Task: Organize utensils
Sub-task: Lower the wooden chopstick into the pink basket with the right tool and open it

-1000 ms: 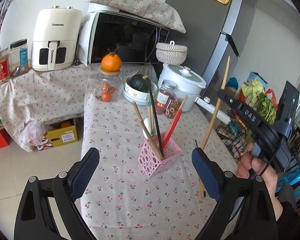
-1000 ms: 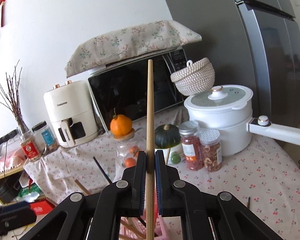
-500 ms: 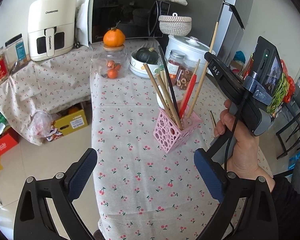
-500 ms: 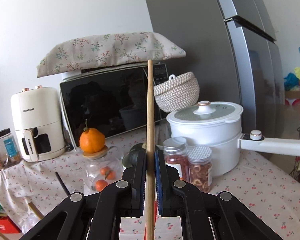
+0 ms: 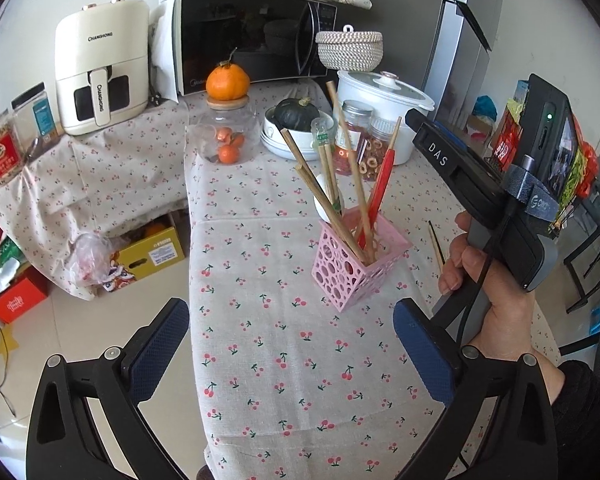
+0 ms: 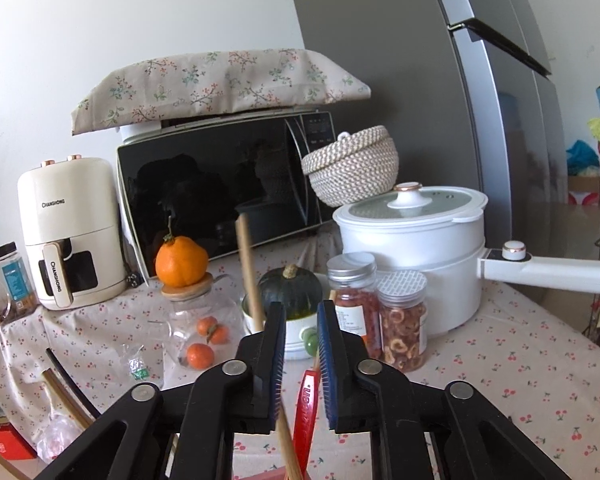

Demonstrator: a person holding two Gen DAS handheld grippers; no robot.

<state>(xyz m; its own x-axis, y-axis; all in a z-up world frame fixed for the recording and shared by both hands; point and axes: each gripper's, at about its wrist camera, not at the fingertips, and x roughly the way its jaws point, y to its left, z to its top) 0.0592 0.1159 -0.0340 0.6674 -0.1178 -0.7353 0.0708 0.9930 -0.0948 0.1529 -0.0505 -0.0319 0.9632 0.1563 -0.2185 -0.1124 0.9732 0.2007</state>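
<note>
A pink perforated holder (image 5: pixel 358 265) stands on the cherry-print table and holds several wooden chopsticks (image 5: pixel 350 164) and a red utensil (image 5: pixel 380 192). My right gripper (image 6: pixel 301 316) is open just above the holder; a wooden chopstick (image 6: pixel 250 276) leans free past its left finger, and the red utensil (image 6: pixel 306 404) stands below the jaws. The right gripper body (image 5: pixel 480 188) also shows in the left wrist view, to the right of the holder. My left gripper (image 5: pixel 292 340) is open and empty, in front of the holder. One more chopstick (image 5: pixel 436 242) lies on the table right of the holder.
Behind the holder stand a glass jar (image 5: pixel 228 132) with an orange on top, a bowl with a dark squash (image 5: pixel 298 114), two snack jars (image 6: pixel 380 316), a white pot (image 6: pixel 416 236), a microwave (image 6: pixel 228 192) and an air fryer (image 5: pixel 100 64). The table's left edge drops to the floor.
My right gripper has opened and let go of the wooden chopstick, which now stands in the holder and leans left. The left gripper has moved a little closer.
</note>
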